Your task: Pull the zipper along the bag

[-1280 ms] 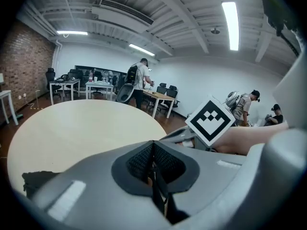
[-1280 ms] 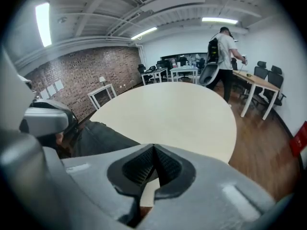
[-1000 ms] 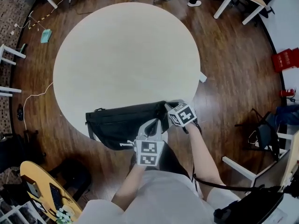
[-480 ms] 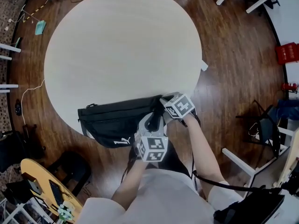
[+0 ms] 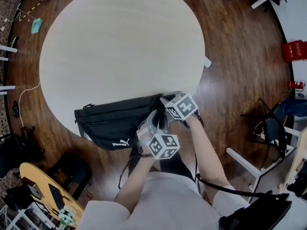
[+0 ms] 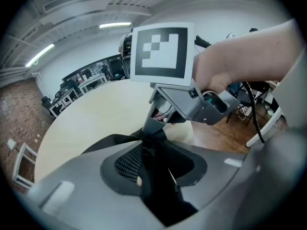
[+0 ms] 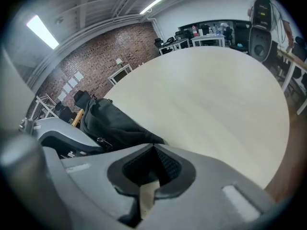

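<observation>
Bag (image 5: 112, 122): black, laid lengthwise along the near edge of the round table (image 5: 120, 42). Its front side, marked with a white logo (image 5: 121, 143), is carried slightly over the rim.
Left gripper (image 6: 152, 145): held at the right part of the bag, on the person's side. Its jaws are seen opening, and black bag fabric lies in the gap between them without being pressed by the pads.
Right gripper (image 7: 154, 147): placed at the right end of the bag. Its jaws are brought together at the tips and closed on the tapered end of the fabric.
Relation of grippers: the two are set close beside each other, the right one farther from the person.
Zipper: the slider cannot be made out in any view.
Floor (image 5: 235, 66): dark wood, seen around the table.
</observation>
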